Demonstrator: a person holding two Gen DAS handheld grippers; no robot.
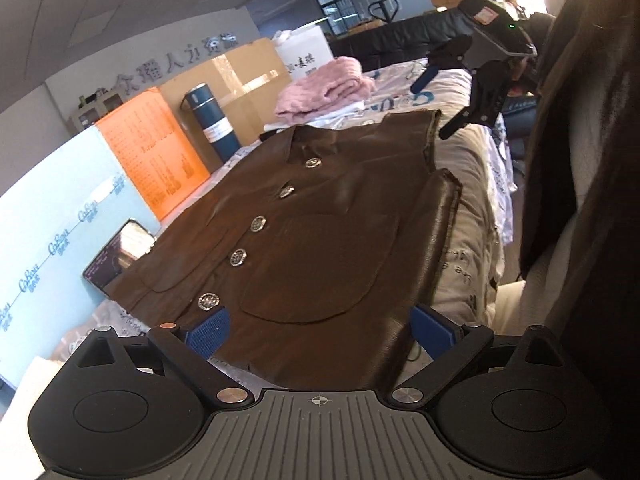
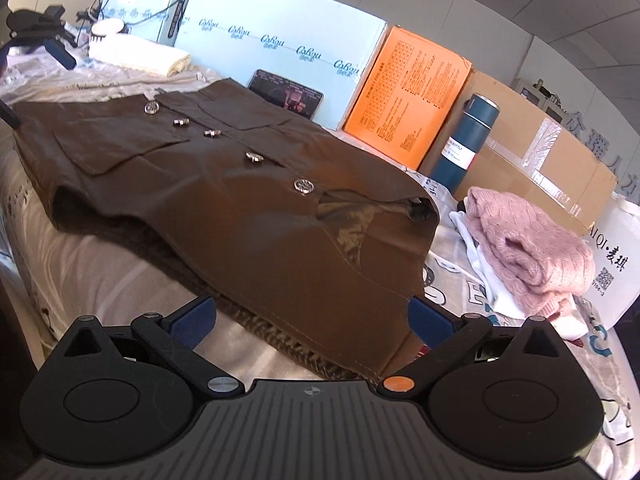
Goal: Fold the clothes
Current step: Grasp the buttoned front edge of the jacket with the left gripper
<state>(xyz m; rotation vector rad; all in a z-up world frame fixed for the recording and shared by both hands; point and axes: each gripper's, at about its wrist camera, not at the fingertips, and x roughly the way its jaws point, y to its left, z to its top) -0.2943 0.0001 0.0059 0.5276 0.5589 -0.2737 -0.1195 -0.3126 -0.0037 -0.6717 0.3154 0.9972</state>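
Left wrist view. One brown jacket [image 1: 304, 216] lies flat, front up, on the bed cover [image 1: 472, 184]. Five silver buttons [image 1: 258, 224] run in a single line down its front. Two patch pockets show, one on each side of the button line. The collar end points away from the camera, toward the pink sweater [image 1: 328, 84]; the hem lies nearest the lens. The long axis runs from near-centre up and slightly right. The sleeves look folded in, and the right-hand edge shows a doubled layer. The left gripper [image 1: 320, 332] has its two blue pads spread wide, one on each side of the hem, pinching nothing. The right gripper [image 1: 456, 100] hovers past the jacket's far right corner, fingers apart and empty. Behind stand one teal bottle [image 1: 208, 120], one orange box [image 1: 156, 148], one cardboard box [image 1: 236, 80] and one phone [image 1: 120, 256] leaning on the pale blue box [image 1: 48, 216].

Right wrist view. The same single jacket [image 2: 224, 200], five buttons [image 2: 303, 186] counted again, two pockets. Here the collar is nearest the lens and to the right, and the hem is far off at upper left; the long axis runs diagonally. The right gripper [image 2: 312, 316] stands spread at the near shoulder edge, with the cloth between the pads but not squeezed. The left gripper [image 2: 52, 50] shows small at the far left. One folded cream towel [image 2: 138, 56] lies beyond the hem.
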